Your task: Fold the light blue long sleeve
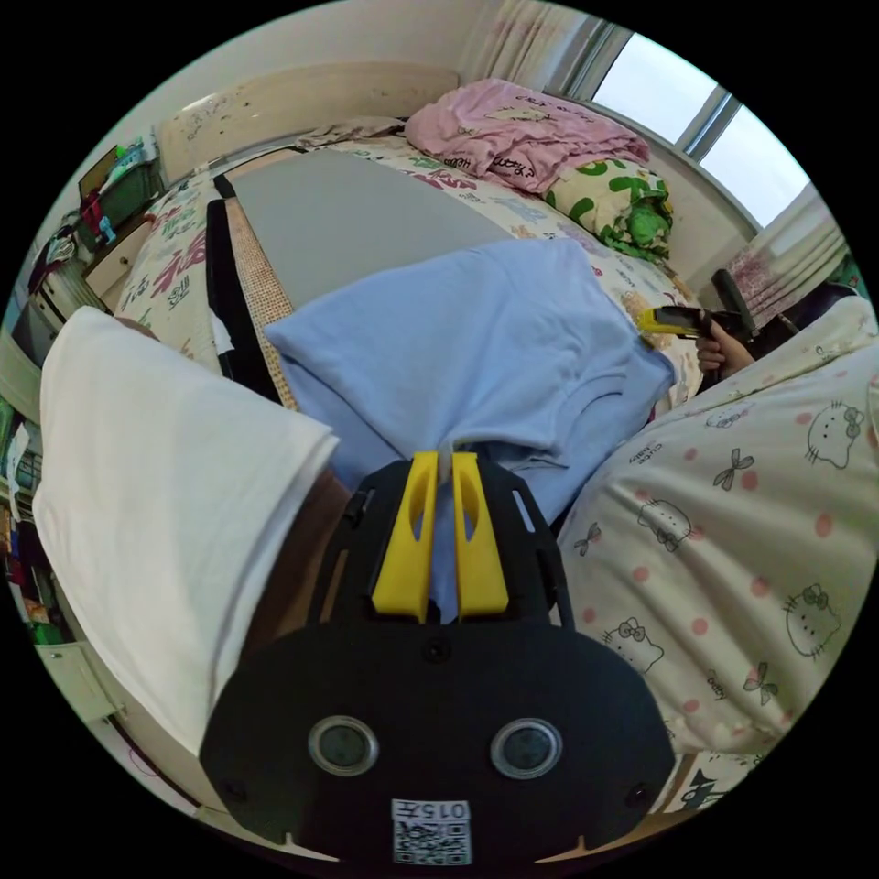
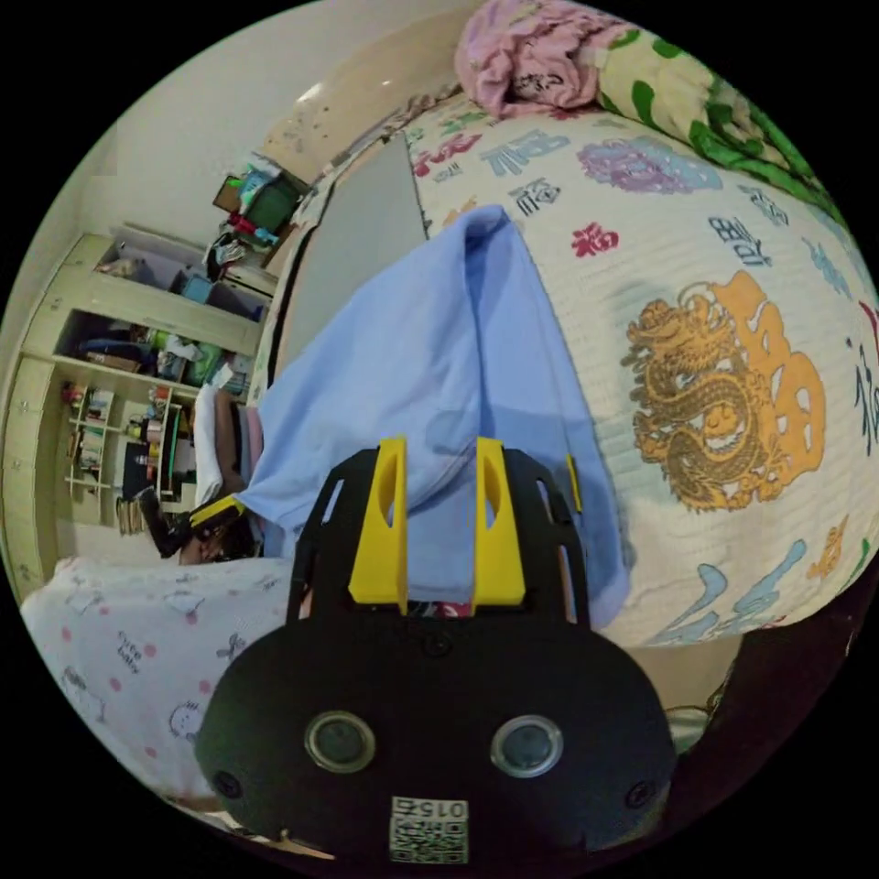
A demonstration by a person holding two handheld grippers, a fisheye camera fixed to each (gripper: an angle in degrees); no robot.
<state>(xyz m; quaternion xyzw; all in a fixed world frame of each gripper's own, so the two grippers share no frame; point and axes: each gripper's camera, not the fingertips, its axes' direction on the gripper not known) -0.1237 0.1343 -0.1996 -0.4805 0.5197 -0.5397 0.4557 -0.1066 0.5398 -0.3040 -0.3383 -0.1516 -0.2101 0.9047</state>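
Note:
The light blue long sleeve [image 1: 476, 339] lies partly folded on a grey board [image 1: 339, 215] on the bed. My left gripper [image 1: 444, 458] is shut on a bunched edge of it, the yellow jaws almost touching. In the right gripper view the same shirt [image 2: 439, 357] drapes from the bed's side down toward my right gripper [image 2: 440, 450], whose jaws stand wide apart with a fold of the cloth lying between them, unpinched. The right gripper [image 1: 679, 320] appears in the left gripper view, held in a hand [image 1: 723, 350] just past the shirt's far corner. The left gripper [image 2: 216, 513] appears at the shirt's left corner.
A printed bedspread [image 2: 723, 385] covers the bed. Pink bedding [image 1: 522, 133] and a green-patterned quilt [image 1: 618, 201] are piled near the window. The person's white sleeve [image 1: 156, 494] and patterned pyjamas [image 1: 751, 549] crowd the left gripper. Open shelves [image 2: 119, 394] stand along the wall.

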